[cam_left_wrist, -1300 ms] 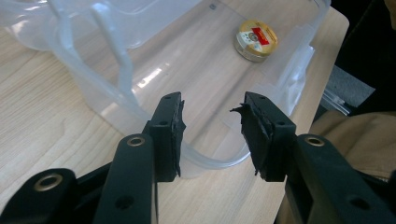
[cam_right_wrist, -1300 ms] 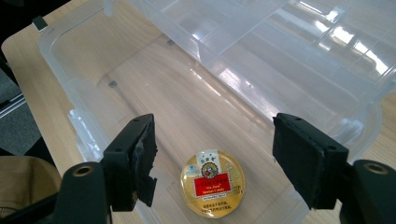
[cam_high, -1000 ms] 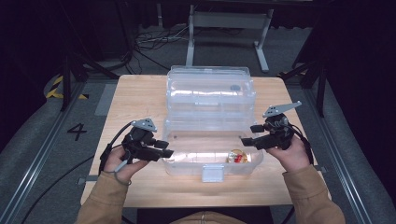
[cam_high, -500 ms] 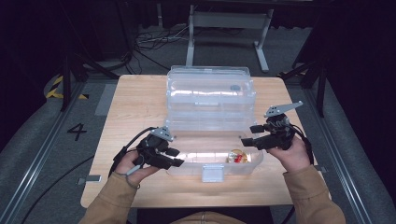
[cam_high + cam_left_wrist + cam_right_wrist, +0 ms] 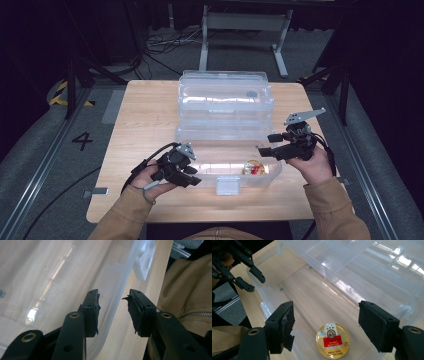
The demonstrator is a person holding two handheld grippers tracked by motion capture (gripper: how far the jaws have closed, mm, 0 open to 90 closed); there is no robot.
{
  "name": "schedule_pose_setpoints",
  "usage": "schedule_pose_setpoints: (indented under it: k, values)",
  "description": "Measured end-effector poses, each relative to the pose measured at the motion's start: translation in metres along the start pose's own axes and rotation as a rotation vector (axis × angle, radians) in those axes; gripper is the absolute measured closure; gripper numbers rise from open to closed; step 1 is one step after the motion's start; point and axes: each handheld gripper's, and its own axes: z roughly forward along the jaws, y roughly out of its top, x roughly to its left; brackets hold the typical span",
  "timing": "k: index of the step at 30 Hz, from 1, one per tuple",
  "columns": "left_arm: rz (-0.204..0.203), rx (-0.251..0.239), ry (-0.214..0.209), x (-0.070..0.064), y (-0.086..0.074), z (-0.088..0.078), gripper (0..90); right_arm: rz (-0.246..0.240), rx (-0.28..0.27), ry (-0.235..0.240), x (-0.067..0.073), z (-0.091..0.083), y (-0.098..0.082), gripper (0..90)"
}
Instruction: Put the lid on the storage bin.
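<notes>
A clear plastic box [image 5: 200, 162] lies open on the wooden table, its lid [image 5: 225, 100] tipped back. Inside, at its right end, sits a small round gold tin [image 5: 253, 168] with a red label [image 5: 333, 340]. My left gripper [image 5: 192, 175] is at the box's front left corner. Its jaws [image 5: 113, 296] straddle the front wall [image 5: 125, 277], one inside and one outside. They have just been closing, and a gap still shows on each side of the wall. My right gripper [image 5: 266, 144] hovers open over the box's right end, the tin below its jaws [image 5: 325, 307].
A white latch [image 5: 226, 186] hangs from the middle of the box's front wall, close to the table's near edge [image 5: 200, 219]. Bare wood lies left of the box. The far left gripper [image 5: 249, 275] shows across the box in the right gripper view.
My left gripper has moved right and down toward the near edge, from beside the box's left end to its front wall. The right gripper has stayed put.
</notes>
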Motion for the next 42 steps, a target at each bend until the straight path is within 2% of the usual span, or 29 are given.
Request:
schedule_pose_setpoints:
  k: [3, 6, 11, 12, 13, 14, 16, 25, 31, 34, 37, 42]
  values:
    - [0.008, 0.031, 0.001, -0.001, 0.001, 0.005, 63.0, 0.002, 0.0, 0.001, 0.0, 0.0, 0.0, 29.3]
    - [-0.02, 0.07, -0.006, 0.003, 0.002, 0.008, 65.0, 0.004, -0.001, 0.001, 0.0, 0.0, 0.0, 29.3]
    - [0.004, 0.097, 0.04, 0.004, 0.001, 0.014, 73.3, 0.008, -0.001, 0.006, 0.0, 0.0, 0.0, 29.4]
    - [0.009, 0.1, 0.039, 0.004, 0.001, 0.014, 75.0, 0.008, -0.002, 0.006, 0.0, 0.0, 0.0, 29.4]
    - [0.031, 0.098, 0.039, 0.004, 0.0, 0.014, 75.3, 0.008, -0.003, 0.005, 0.0, 0.0, 0.0, 29.5]
    - [0.031, 0.098, 0.039, 0.004, 0.0, 0.014, 76.1, 0.008, -0.003, 0.005, 0.0, 0.0, 0.0, 29.5]
    - [0.094, 0.084, 0.048, 0.004, -0.002, 0.014, 77.4, 0.01, -0.003, 0.003, 0.0, 0.0, 0.0, 29.6]
    - [0.107, 0.077, 0.042, 0.004, -0.003, 0.013, 78.2, 0.006, -0.008, -0.011, -0.001, -0.002, 0.002, 30.8]
    - [0.105, 0.073, 0.043, 0.004, -0.003, 0.013, 78.2, -0.04, 0.008, -0.05, 0.001, -0.004, 0.014, 32.1]
    - [0.109, 0.067, 0.045, 0.004, -0.003, 0.014, 78.2, -0.049, 0.008, -0.049, 0.0, -0.004, 0.018, 32.8]
    - [0.11, 0.065, 0.047, 0.004, -0.004, 0.014, 78.2, -0.059, -0.011, -0.04, -0.003, -0.008, 0.029, 38.5]
    - [0.109, 0.064, 0.048, 0.004, -0.004, 0.014, 78.2, -0.04, -0.028, -0.027, -0.009, -0.01, 0.04, 45.4]
